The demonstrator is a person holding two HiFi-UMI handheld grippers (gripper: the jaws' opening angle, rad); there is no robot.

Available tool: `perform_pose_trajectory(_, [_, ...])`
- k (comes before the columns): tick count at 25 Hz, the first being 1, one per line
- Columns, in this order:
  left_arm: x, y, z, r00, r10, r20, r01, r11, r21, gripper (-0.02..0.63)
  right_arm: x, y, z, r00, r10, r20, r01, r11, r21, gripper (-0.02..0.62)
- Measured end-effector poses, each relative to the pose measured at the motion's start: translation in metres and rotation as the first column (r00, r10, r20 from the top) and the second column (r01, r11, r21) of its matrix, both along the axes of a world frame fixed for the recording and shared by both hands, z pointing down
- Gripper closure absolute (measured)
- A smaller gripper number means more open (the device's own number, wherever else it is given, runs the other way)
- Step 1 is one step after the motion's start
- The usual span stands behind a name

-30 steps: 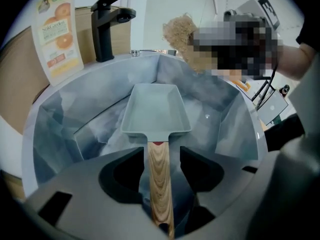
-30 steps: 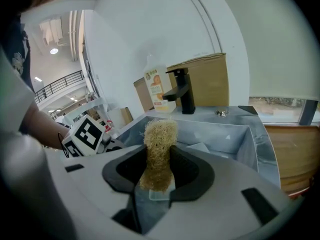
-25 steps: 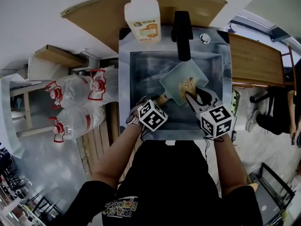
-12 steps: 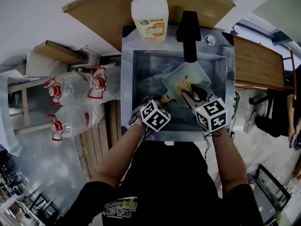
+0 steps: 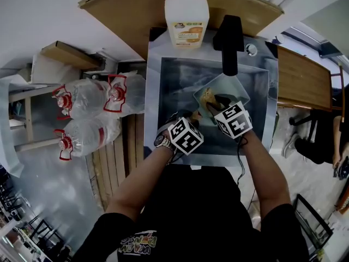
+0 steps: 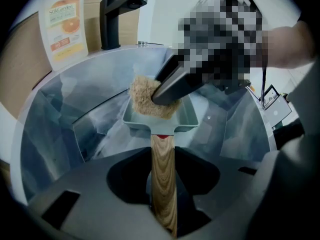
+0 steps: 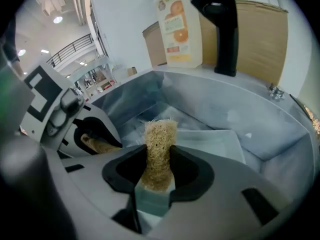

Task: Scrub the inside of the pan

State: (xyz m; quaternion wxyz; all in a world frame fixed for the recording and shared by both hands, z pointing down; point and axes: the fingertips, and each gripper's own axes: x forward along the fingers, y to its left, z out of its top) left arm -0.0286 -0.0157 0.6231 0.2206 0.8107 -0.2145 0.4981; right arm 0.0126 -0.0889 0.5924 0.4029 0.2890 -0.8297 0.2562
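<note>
A pale green square pan (image 5: 228, 87) lies tilted in the steel sink (image 5: 174, 86), its wooden handle (image 6: 163, 184) pointing toward me. My left gripper (image 6: 161, 151) is shut on that handle, and its marker cube (image 5: 186, 136) shows at the sink's near edge. My right gripper (image 7: 158, 149) is shut on a tan fibrous scrubber (image 7: 160, 134). The scrubber (image 6: 147, 96) presses on the pan (image 6: 186, 115) inside its near-left part. In the head view the right gripper (image 5: 214, 102) reaches into the pan from the near right.
A black faucet (image 5: 230, 37) stands behind the sink, over the pan's far side. A soap bottle with an orange label (image 5: 187, 21) is at the back left. Large water bottles (image 5: 87, 100) stand on the floor to the left. A wooden counter (image 5: 302, 75) is to the right.
The right gripper has pushed the scrubber farther across the pan's inside, toward its left side. The left gripper has stayed at the handle.
</note>
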Motion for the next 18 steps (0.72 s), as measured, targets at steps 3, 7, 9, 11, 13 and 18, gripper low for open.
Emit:
perform_pose_trajectory(3, [0.0, -0.001, 0.0, 1.0, 0.0, -0.001, 0.0, 1.0, 0.0, 0.454, -0.008, 0.0, 0.015, 0.998, -0.049, -0.038, 0.048, 0.998, -0.044, 0.449])
perform_pose_trajectory(7, [0.0, 0.0, 0.001, 1.0, 0.001, -0.001, -0.001, 1.0, -0.002, 0.454, -0.013, -0.003, 0.027, 0.994, -0.078, -0.074, 0.071, 0.993, -0.093, 0.449])
perform_pose_trajectory(9, [0.0, 0.0, 0.002, 1.0, 0.001, 0.0, -0.001, 1.0, -0.004, 0.454, -0.015, -0.004, 0.035, 0.99, -0.1, -0.096, 0.089, 0.99, -0.114, 0.449])
perform_pose_trajectory(11, [0.0, 0.0, 0.002, 1.0, 0.0, 0.001, 0.0, 1.0, -0.004, 0.454, -0.015, -0.004, 0.044, 0.983, -0.13, -0.13, 0.114, 0.986, -0.125, 0.449])
perform_pose_trajectory(13, [0.0, 0.0, 0.002, 1.0, 0.001, -0.001, -0.001, 1.0, -0.004, 0.454, -0.014, -0.005, 0.049, 0.979, -0.136, -0.151, 0.117, 0.985, -0.127, 0.449])
perform_pose_trajectory(18, [-0.001, -0.001, 0.001, 1.0, 0.001, 0.002, -0.001, 1.0, 0.002, 0.454, -0.012, -0.01, 0.054, 0.983, -0.103, -0.154, 0.078, 0.984, -0.159, 0.449])
